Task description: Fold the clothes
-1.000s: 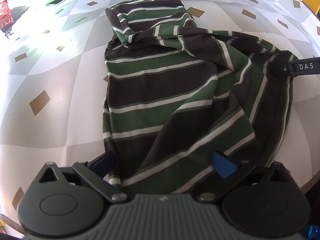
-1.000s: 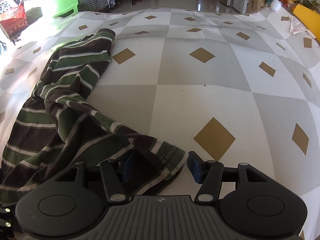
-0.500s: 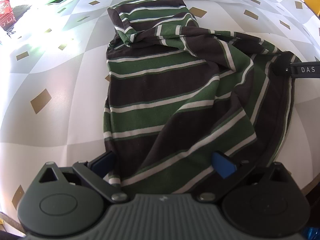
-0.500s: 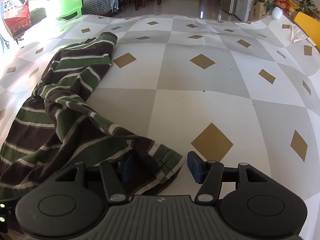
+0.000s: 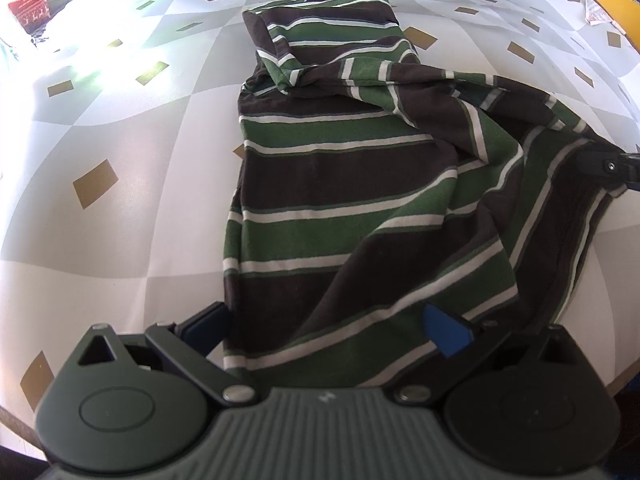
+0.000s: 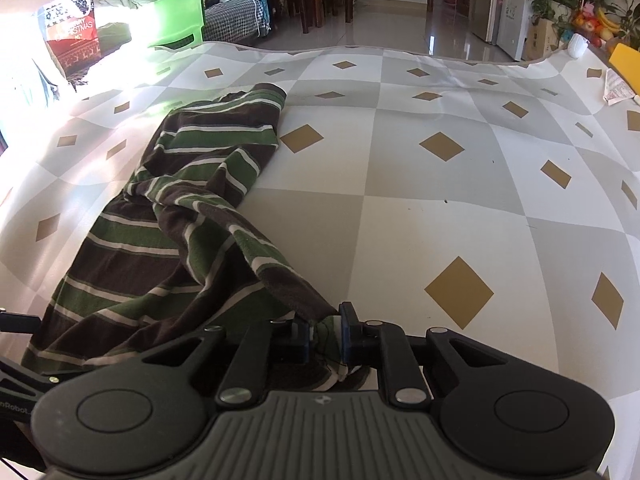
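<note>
Both grippers [image 6: 325,334] dark grey/black plastic w/ blue pads [image 5: 446,334], silver screws.

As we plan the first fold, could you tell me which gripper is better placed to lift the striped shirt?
Right. The right gripper has just closed on the striped shirt, its corner bunched between the fingers. The left gripper is open, straddling the hem.

Red bag [image 6: 72,36] reads "CHRISTMAS" (top line glare-washed); left tool's edge [image 6: 14,410] reads "nRobot".

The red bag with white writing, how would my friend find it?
Start at the big tablecloth with gold diamonds, where the striped shirt lies. Look past its far left corner, beside the bright green chair. The red bag stands there, the only red thing with white snowflake patterns.
</note>
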Available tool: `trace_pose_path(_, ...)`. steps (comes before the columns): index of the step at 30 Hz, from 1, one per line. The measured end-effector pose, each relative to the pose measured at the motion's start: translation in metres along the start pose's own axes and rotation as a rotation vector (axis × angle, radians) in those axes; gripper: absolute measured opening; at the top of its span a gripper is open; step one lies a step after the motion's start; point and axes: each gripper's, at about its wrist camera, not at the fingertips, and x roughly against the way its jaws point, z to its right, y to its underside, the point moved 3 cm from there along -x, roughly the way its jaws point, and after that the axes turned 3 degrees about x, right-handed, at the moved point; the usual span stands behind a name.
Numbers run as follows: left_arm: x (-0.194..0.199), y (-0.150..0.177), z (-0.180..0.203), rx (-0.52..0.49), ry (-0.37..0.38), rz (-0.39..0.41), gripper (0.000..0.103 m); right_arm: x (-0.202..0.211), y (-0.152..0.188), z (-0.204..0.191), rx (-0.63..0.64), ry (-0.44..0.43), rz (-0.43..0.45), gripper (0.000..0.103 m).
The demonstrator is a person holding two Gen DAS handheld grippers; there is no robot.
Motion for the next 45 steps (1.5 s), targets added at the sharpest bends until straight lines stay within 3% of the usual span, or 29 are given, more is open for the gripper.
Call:
trace_pose_path(6,-0.002,0.003,-0.022,0.151,0.030,-0.015,0.103,0.040,-0.002,-0.017,-0.020,-0.079,0.090,0.013)
trace_pose_path(11,-0.004,0.004,-0.013,0.062,-0.033,0.001,0.103,0.064,0.003,-0.040,-0.038,-0.160,0.131,0.012)
trace_pose_path(19,-0.002,0.003,-0.016,0.069,0.000,-0.007,0.103,0.086,0.009,-0.085,-0.002,-0.278,0.159,0.012)
trace_pose_path(32,0.019,-0.008,-0.068,0.245,0.022,0.046,0.103,0.070,0.011,-0.152,0.095,-0.452,0.095,0.011)
trace_pose_path(45,0.034,-0.015,-0.093,0.340,0.044,0.108,0.103,0.048,0.013,-0.192,0.151,-0.522,0.051,0.012)
